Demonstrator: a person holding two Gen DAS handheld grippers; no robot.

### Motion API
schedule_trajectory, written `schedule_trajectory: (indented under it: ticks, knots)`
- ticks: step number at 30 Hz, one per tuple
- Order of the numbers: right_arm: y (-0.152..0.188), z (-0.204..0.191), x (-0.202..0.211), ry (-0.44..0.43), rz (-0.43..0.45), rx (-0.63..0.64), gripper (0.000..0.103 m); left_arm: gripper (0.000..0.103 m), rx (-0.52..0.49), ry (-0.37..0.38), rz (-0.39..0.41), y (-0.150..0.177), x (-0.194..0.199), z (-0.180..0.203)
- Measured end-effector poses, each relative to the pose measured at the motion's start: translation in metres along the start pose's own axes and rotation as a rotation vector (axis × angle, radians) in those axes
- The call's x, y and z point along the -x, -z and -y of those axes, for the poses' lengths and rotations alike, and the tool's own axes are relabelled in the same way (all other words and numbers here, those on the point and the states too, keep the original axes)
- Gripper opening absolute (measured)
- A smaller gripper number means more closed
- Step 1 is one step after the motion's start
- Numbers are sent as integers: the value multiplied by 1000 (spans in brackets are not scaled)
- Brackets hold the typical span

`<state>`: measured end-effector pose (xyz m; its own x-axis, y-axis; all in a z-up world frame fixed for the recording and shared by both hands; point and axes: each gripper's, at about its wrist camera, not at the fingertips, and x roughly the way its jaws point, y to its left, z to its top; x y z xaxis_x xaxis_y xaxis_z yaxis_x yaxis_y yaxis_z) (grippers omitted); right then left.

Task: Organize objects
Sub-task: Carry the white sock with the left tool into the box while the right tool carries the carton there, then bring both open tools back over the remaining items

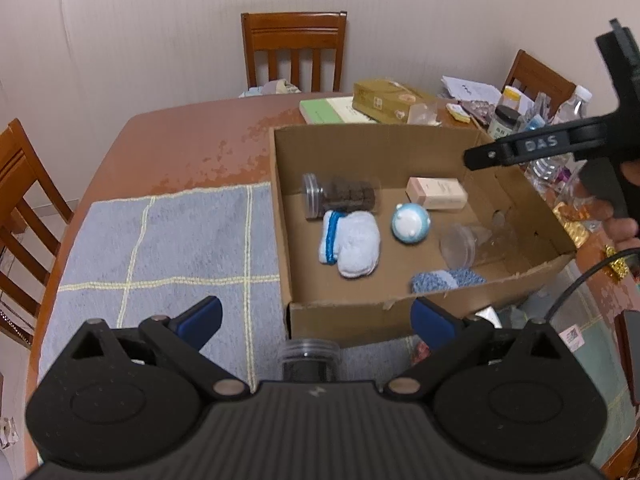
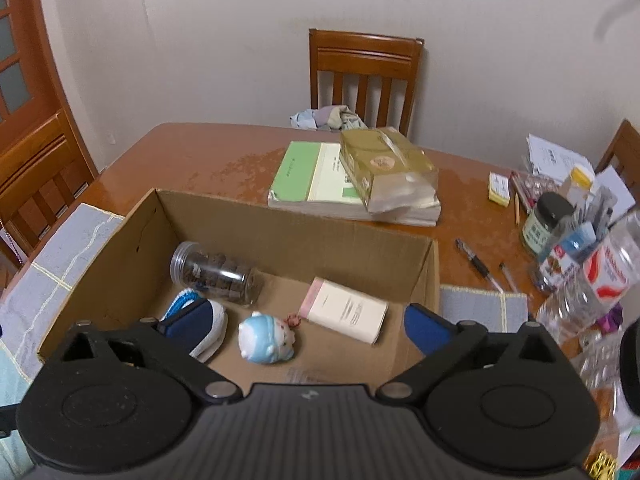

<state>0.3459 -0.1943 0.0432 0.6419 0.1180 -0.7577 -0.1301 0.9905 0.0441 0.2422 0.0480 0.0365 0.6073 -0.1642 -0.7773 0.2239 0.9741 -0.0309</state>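
A: Take the cardboard box [image 1: 352, 316] as the landmark. What lies in it?

B: Quite a lot. Against its far-left corner a clear jar of dark pieces [image 1: 340, 200] lies on its side. Just in front of that jar is a white-and-blue sock bundle [image 1: 352, 246]. Toward the middle of the floor sits a small round blue-and-white figurine [image 1: 410, 224], and behind it, nearer the far wall, a pale pink-and-cream carton [image 1: 436, 193]. By the right wall there is a clear plastic cup on its side [image 1: 460, 245], and a blue fuzzy cloth [image 1: 448, 280] rests against the near wall.

A: And the tools?

B: The left gripper [image 1: 316, 320] hangs just outside the box's near wall, jaws spread wide, pads pressing on nothing. Another clear jar [image 1: 310, 364] stands below it, in front of the box on the grey checked mat [image 1: 168, 240] — not gripped.

A: The right one?

B: The right gripper [image 2: 308, 326] sits over the box's near-right part, released — its blue pads are far apart with only the box floor, the figurine and the carton seen between them. From the left camera it shows above the box's right wall, a hand [image 1: 624, 220] on its handle.

A: Beyond the box?

B: A green book [image 2: 308, 176] with a gold packet [image 2: 384, 164] on it, on the wooden table [image 2: 200, 160].
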Motion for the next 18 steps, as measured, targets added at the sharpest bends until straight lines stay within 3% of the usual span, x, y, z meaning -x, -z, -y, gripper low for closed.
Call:
schedule_trajectory:
  ticks: [8,13,18]
  knots:
    - [34,-4,33,44,25,-9,103,100,6,-16,-18,21,-6,-4]
    - [66,-3,59,122,60,-12,103,100,-55,-76,-5,40,-6,1]
    - [110,6,79,197,62,-98,103,100,-62,-92,-22,57,-12,2]
